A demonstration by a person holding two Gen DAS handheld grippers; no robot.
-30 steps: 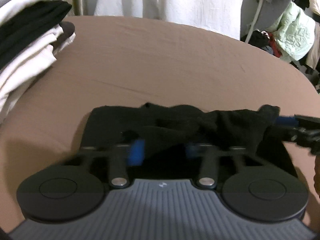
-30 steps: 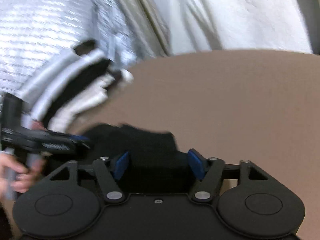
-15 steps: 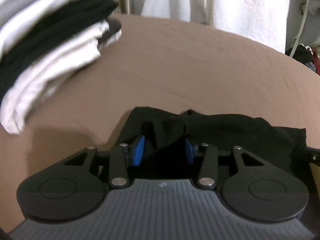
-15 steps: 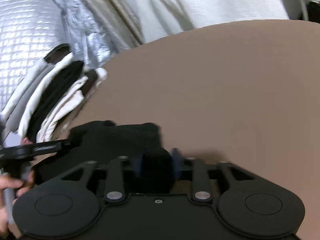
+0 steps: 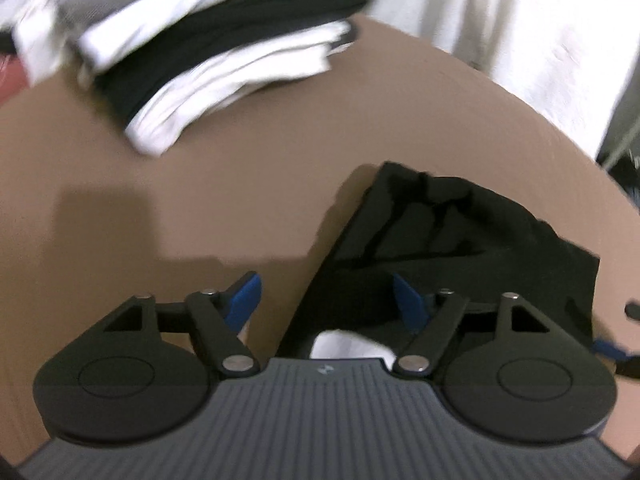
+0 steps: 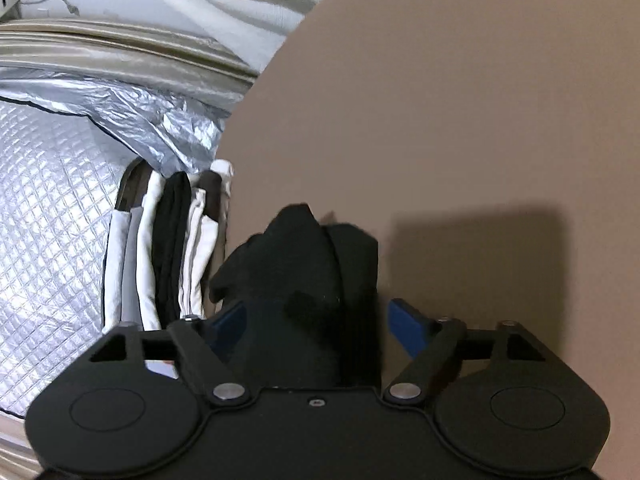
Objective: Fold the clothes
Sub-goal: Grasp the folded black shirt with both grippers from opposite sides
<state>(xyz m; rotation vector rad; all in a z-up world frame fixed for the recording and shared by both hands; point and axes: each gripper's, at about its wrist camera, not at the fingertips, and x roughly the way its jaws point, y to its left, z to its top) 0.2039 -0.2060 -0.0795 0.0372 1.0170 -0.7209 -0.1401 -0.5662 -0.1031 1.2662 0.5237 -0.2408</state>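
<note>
the left gripper (image 5: 326,300) has its blue pads spread wide and nothing clamped between them. the black garment (image 5: 448,256) lies on the brown surface (image 5: 180,208) mostly ahead and to the right of it; the garment's near left edge runs diagonally into the gap between the fingers, close to the right pad and apart from the left one. a bit of white cloth (image 5: 344,346) shows just at the gripper body, under the black fabric's near edge. the garment is bunched and creased, its far corner pointing away from the claw. beyond it, further left, a stack of folded clothes (image 5: 224,52) in white, black and grey sits on the same surface, well apart from the garment.

the right gripper (image 6: 316,320) is likewise wide open. the black garment (image 6: 304,272) fills the space between its fingers as a rumpled mound, covering part of the left pad, while the right pad stands clear of the cloth beside it. whether any fabric touches the pads cannot be told. to the left lies the stack of folded clothes (image 6: 168,248), near the garment, with silver quilted sheeting (image 6: 52,208) behind it.
</note>
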